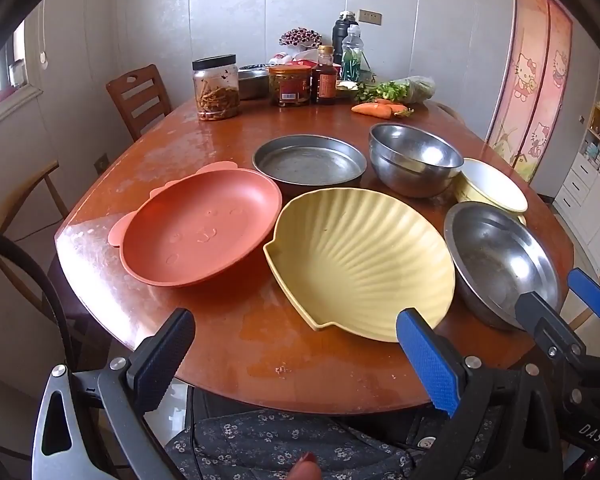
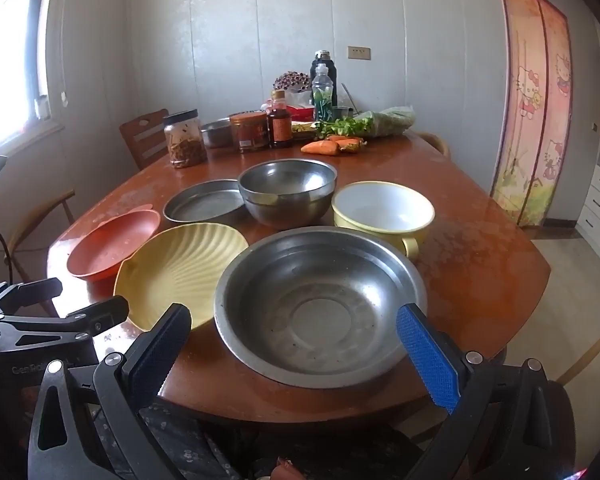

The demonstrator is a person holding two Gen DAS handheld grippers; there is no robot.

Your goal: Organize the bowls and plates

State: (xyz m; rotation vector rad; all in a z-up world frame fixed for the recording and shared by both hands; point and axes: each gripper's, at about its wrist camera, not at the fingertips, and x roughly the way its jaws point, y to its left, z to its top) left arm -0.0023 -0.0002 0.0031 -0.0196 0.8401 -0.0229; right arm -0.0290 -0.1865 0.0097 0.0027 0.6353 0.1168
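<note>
On the brown table (image 1: 236,332) lie an orange plate (image 1: 200,232), a yellow shell-shaped plate (image 1: 360,260), a flat steel pan (image 1: 308,162), two nested steel bowls (image 1: 416,160), a yellow-and-white bowl with a handle (image 2: 384,210) and a wide steel bowl (image 2: 320,304). My left gripper (image 1: 296,356) hangs open over the near table edge, in front of the shell plate, with nothing between its fingers. My right gripper (image 2: 296,352) is open too, its fingers on either side of the wide steel bowl's near rim without touching it. The right gripper also shows at the left wrist view's right edge.
At the table's far end stand jars (image 1: 216,88), bottles (image 1: 326,76), carrots (image 1: 374,109) and greens (image 1: 396,90). Wooden chairs (image 1: 140,98) stand at the left and far side. A person's patterned lap (image 1: 280,444) is under the near table edge. Cabinets (image 1: 596,160) are on the right.
</note>
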